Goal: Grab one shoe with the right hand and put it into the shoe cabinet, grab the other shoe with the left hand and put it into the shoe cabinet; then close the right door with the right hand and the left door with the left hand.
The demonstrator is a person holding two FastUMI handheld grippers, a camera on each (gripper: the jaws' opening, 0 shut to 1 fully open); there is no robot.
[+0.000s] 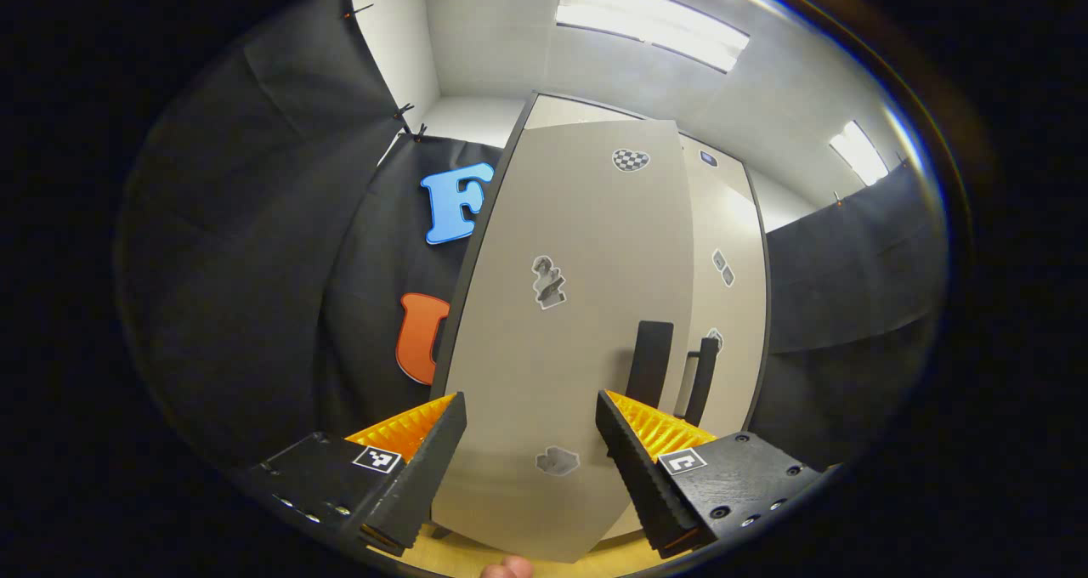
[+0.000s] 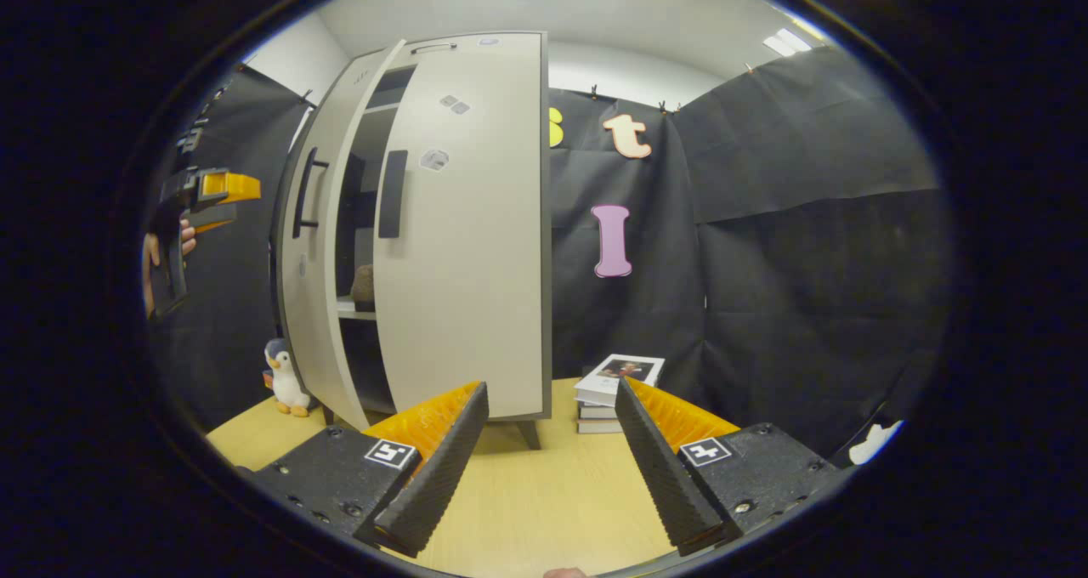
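Observation:
The shoe cabinet (image 2: 463,263) stands on the wooden table. Its right door (image 2: 476,221) is almost closed, and its left door (image 2: 319,246) stands ajar. Through the gap between them I see a dark shoe (image 2: 364,287) on a shelf inside. My right gripper (image 2: 544,467) is open and empty, low over the table in front of the right door. My left gripper (image 1: 531,467) is open and empty, facing the outer face of the left door (image 1: 552,348), left of its dark handle (image 1: 650,361). The right gripper view shows the left gripper (image 2: 208,195) in a hand, left of the cabinet.
A toy penguin (image 2: 285,378) stands on the table by the cabinet's left foot. A small stack of books (image 2: 616,382) lies to the right of the cabinet. Black cloth walls close the booth behind and on both sides. The right door's handle (image 1: 701,378) shows beyond the left door's edge.

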